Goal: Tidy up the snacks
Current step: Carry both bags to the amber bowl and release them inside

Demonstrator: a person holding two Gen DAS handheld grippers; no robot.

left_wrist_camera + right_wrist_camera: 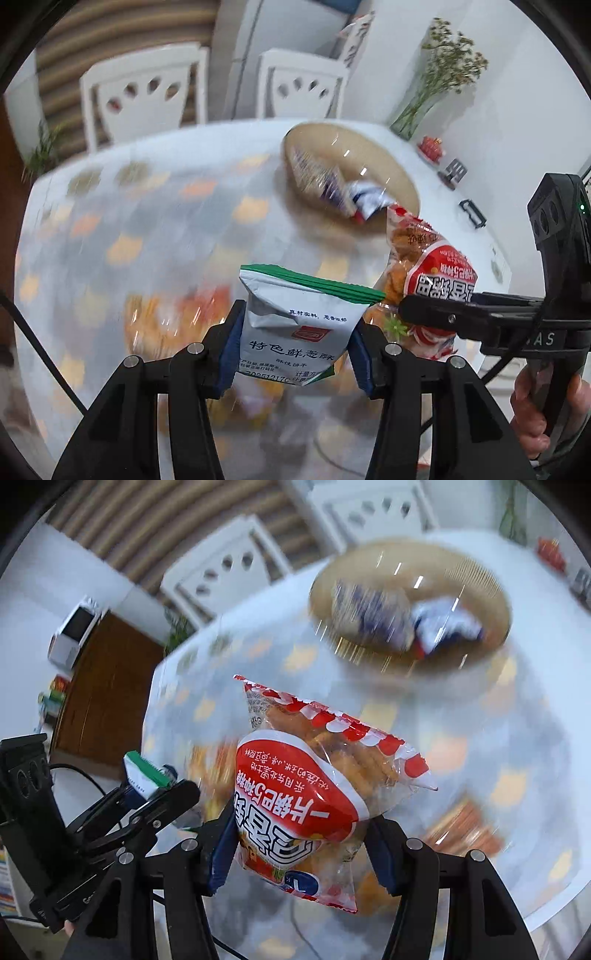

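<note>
My left gripper (pixel 293 345) is shut on a white snack packet with a green top seal (pixel 295 321) and holds it above the table. My right gripper (pixel 299 853) is shut on a red-and-clear snack bag (pixel 314 797) with fried pieces inside. That bag also shows in the left wrist view (pixel 428 273), just right of the white packet. The white packet shows in the right wrist view (pixel 142 775) at the left. A round woven basket (pixel 369 155), also in the right wrist view (pixel 491 579), sits farther back on the table and holds blue-and-white snack packets (pixel 325 181).
The table has a patterned cloth (pixel 147 221), blurred by motion. More orange snack packets (pixel 465 830) lie on it below the grippers. Two white chairs (pixel 144 96) stand behind the table. A vase with flowers (pixel 432 88) and small ornaments (pixel 430 147) stand at the far right edge.
</note>
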